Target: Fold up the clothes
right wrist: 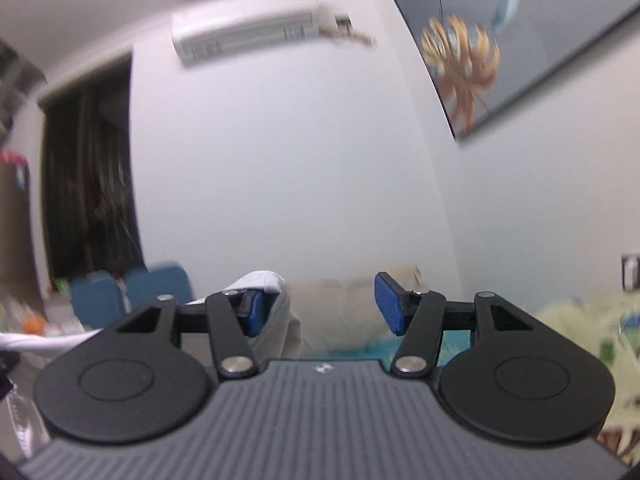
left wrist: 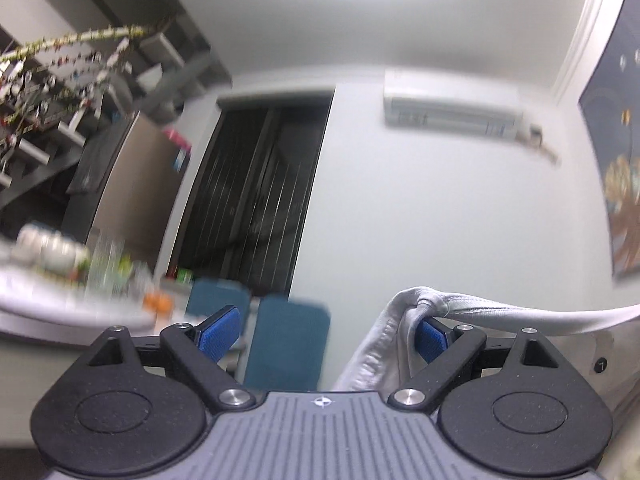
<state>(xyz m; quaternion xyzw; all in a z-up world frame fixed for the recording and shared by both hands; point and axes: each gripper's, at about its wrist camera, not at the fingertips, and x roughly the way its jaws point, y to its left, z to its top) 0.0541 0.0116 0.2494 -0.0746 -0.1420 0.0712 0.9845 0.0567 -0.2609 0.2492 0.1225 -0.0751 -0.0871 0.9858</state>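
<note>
Blurring across both views, most heavily over the cluttered table point(left wrist: 60, 296), visible only in the left view. Hanging draped over one finger of each gripper: white garment point(left wrist: 384, 344), lower part cut off. Showing wall painting point(right wrist: 500, 44) clearly only in the right view. Standing spread wide: left gripper point(left wrist: 324, 334) and right gripper point(right wrist: 320, 306), clamping nothing.

White garment point(left wrist: 404, 320) drapes one blue pad; gap between fingers point(left wrist: 220, 334) otherwise open.

Both wrist views tilt upward, sharing the air conditioner point(left wrist: 452, 114) wall.
</note>
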